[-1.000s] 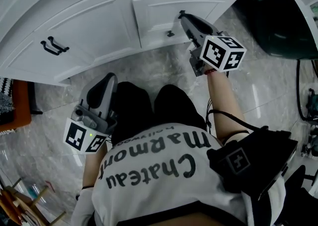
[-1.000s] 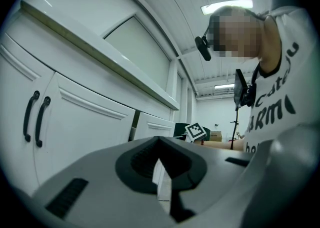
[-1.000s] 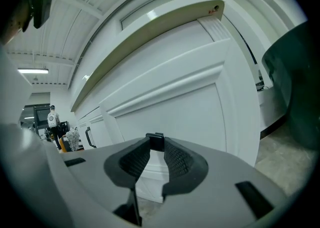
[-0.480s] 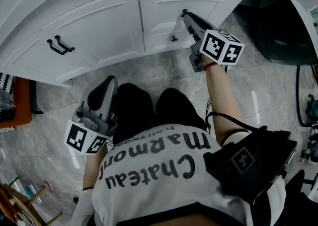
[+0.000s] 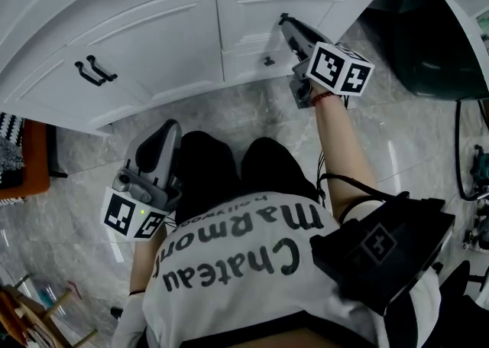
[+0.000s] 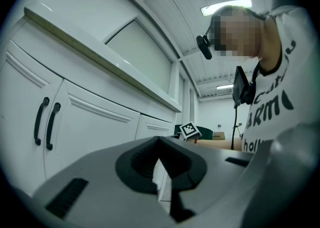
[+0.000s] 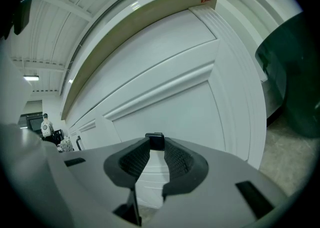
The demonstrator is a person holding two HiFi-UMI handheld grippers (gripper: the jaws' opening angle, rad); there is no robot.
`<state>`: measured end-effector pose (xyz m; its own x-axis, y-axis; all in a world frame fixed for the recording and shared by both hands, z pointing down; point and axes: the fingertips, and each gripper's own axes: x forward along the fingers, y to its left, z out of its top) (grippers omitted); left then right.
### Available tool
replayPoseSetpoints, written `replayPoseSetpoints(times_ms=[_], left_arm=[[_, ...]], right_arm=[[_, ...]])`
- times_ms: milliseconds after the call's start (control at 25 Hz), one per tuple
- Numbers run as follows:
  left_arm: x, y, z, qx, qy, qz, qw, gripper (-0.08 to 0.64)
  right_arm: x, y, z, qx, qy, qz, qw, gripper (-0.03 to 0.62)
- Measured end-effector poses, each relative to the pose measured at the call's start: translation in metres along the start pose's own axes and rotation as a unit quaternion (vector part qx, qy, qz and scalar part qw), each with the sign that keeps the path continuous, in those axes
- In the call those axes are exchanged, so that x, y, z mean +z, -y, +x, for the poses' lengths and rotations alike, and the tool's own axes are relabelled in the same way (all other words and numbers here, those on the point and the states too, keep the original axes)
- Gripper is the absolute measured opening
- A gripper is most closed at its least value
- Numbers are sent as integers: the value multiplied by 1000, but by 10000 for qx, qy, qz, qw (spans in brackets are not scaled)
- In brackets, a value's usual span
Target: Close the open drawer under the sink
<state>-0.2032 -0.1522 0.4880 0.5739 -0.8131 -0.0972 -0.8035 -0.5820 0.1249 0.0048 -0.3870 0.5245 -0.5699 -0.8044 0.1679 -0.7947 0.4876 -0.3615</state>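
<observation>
The white drawer point(image 5: 286, 2) under the counter sits flush with the cabinet front, its small dark knob point(image 5: 267, 60) showing. My right gripper point(image 5: 284, 21) points at the drawer front with its fingertips against it, up and right of the knob. In the right gripper view the drawer panel point(image 7: 165, 86) fills the frame. My right gripper point(image 7: 155, 146) has its jaws opening, and a small dark block point(image 7: 155, 141) shows at their tips. Whether the pads press on it I cannot tell. My left gripper point(image 5: 164, 131) rests by the person's left knee, and it point(image 6: 159, 142) is shut on nothing.
Two white cabinet doors with dark bar handles point(image 5: 95, 71) stand left of the drawer. A dark bin point(image 5: 428, 33) sits at the right. An orange box point(image 5: 27, 163) lies at the left edge. The floor is grey marble tile point(image 5: 252, 109).
The drawer slid from partly open to flush with the cabinet. My right gripper moved toward the cabinet with it. The left gripper stayed where it was.
</observation>
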Motion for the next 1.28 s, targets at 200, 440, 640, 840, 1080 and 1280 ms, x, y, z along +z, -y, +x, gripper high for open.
replayPoseSetpoints(times_ms=[200, 440, 640, 840, 1080, 1280], left_arm=[[-6, -1, -1, -14, -11, -29, 10000, 8], [-14, -1, 0, -27, -87, -103, 9999, 8], [-14, -1, -3, -71, -149, -96, 9998, 8], [-21, 1, 7, -413, -314, -106, 9986, 8], [-17, 11, 18, -810, -782, -652, 9915, 8], [14, 27, 27, -854, -1062, -1007, 9855, 8]], right_arm=[[-2, 2, 1, -31, -61, 21, 10000, 100], [-2, 0, 2, -21, -120, -26, 9999, 106], [2, -8, -2, 114, -104, -104, 9998, 112], [4, -6, 2, 167, -112, -205, 9996, 115], [3, -7, 1, 146, -247, -57, 9996, 115], [5, -7, 1, 264, -540, 314, 9977, 118]])
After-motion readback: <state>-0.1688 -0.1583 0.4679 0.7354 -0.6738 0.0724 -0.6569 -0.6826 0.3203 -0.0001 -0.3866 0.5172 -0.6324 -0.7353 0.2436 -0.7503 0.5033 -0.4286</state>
